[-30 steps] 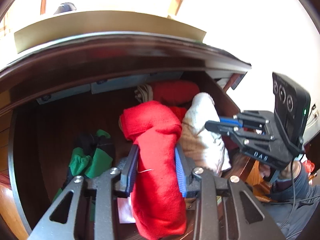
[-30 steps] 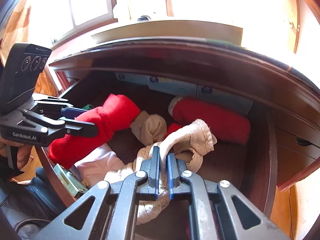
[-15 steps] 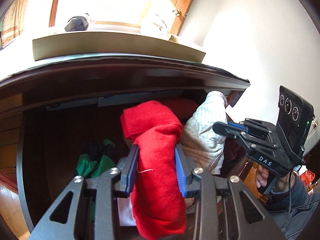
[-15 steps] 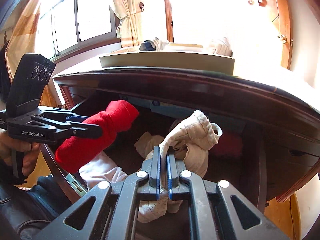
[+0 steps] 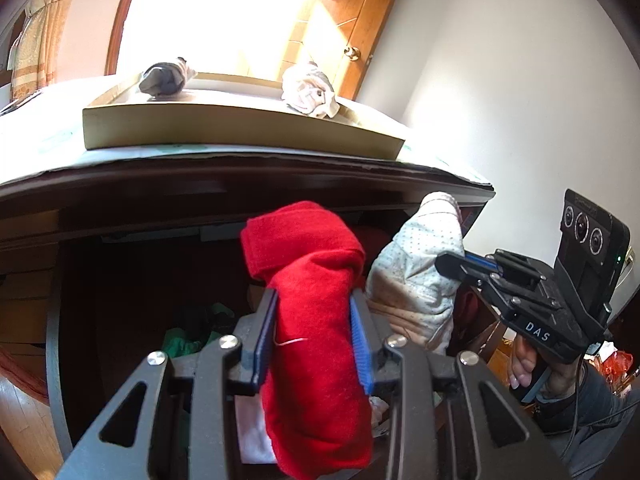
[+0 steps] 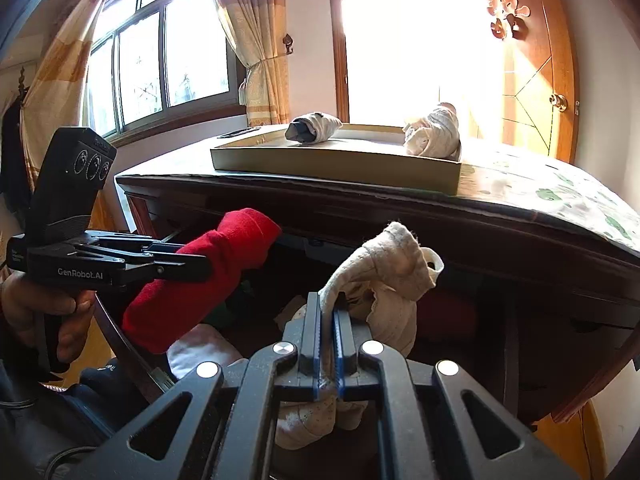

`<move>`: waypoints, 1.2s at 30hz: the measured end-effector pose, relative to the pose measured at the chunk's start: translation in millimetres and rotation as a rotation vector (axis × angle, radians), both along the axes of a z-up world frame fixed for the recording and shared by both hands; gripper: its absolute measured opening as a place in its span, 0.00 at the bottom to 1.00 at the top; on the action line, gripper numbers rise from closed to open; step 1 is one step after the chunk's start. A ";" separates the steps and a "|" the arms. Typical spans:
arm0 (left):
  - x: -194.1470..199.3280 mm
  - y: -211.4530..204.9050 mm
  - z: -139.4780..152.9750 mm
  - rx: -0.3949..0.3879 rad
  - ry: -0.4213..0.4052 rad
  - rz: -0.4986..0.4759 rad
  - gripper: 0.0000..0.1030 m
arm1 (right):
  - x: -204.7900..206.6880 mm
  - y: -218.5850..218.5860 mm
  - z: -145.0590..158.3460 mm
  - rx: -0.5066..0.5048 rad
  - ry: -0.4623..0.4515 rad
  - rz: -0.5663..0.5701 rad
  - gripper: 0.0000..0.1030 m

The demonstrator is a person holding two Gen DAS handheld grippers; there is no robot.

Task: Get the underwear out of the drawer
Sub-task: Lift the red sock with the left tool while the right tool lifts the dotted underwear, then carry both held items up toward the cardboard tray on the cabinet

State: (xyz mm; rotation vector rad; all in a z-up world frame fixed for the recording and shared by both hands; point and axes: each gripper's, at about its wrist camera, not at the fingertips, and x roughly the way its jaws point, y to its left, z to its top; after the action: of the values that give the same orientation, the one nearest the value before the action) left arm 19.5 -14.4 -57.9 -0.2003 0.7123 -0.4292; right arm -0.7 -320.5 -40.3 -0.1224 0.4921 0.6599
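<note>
Left claw [image 5: 314, 328] sits at the L side, jaws partway apart & clamped on a red rolled garment [image 5: 316, 320], prob. underwear. The blue pads [image 5: 264, 332] press both its flanks. The roll sticks up past the fingertips and hangs down behind them, lifted clear of the drawer [image 5: 56, 360]. Below & left of that claw, deep in the dark drawer, lies a green garment [image 5: 180, 342]; a white bit of cloth shows right under the claw. In the right wrist view the same claw [image 6: 200, 266] points rightward w/ the red roll [image 6: 200, 280] slanting down-left from it, a hand [image 6: 44, 312] gripping its handle.

Right claw [image 6: 328, 320] is just to the R of the left one, jaws nearly fully closed, pinching a cream dotted garment [image 6: 384, 280]. The cloth bunches above & right of its fingertips & droops below them, over the drawer opening. From the left wrist view that claw [image 5: 452, 264] bites the cream garment [image 5: 416, 272] from the R.

Above & beyond both claws, on the dresser top [image 6: 520, 192], sits a shallow cardboard tray [image 6: 340, 164] w/ a grey-white roll [image 6: 314, 128] on its L and a whitish roll [image 6: 434, 132] on its R.
</note>
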 end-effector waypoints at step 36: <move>-19.0 6.9 26.7 -0.012 -0.180 0.057 0.31 | -25.4 -2.4 23.6 0.060 -0.160 0.028 0.06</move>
State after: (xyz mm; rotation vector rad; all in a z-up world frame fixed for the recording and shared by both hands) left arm 0.5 -7.6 -31.2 -0.1899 0.5264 -0.3919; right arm -26.1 -322.9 -16.7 -0.1242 0.3172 0.6858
